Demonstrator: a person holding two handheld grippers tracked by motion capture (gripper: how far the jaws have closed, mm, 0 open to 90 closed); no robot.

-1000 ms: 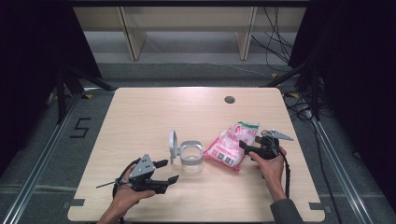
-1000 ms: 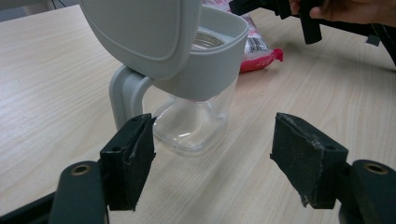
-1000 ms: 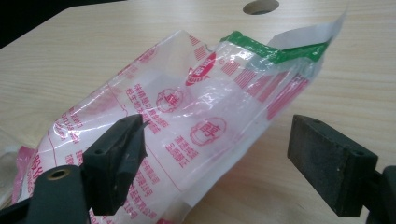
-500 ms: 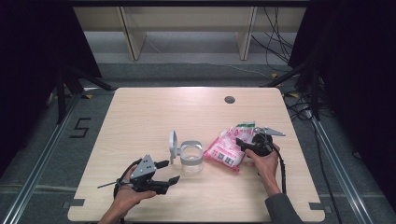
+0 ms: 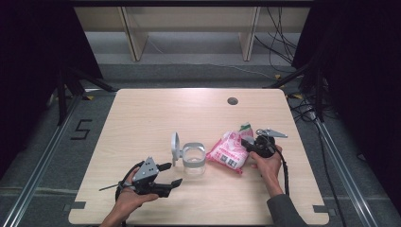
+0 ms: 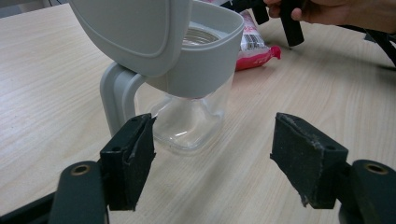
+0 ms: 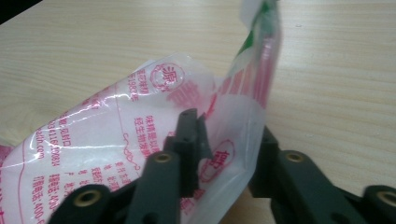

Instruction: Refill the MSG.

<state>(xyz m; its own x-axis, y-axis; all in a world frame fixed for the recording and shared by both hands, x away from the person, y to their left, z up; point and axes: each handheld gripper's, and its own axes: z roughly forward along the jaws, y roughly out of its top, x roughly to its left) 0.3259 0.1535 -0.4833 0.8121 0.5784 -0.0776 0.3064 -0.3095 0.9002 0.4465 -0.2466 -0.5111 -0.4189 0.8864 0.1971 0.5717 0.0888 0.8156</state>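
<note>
Bag: pink bag [image 5: 230, 152] lay on the surface [image 5: 156, 113], right of the open jar [image 5: 193, 160].
Right claw [image 5: 247, 143]: jaws just closing, clenched on the bag edge [image 7: 233, 154].
Left claw [image 5: 169, 174]: released, beside the jar.
Advice: it needed a firm pinch before lifting.

A lab recording bay: bare wooden table [image 5: 156, 113], black curtains [image 5: 33, 56], floor rails [image 5: 42, 161], loose cables [image 5: 283, 42].

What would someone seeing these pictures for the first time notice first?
Probably the pink-and-white printed plastic bag right of the table's centre: the right gripper has just been closing on its upper end, the film pinched between the jaws. Next, the clear glass jar with a grey collar and flipped-up grey lid at the middle of the light wooden table. The left gripper sits open just short of it.
</note>
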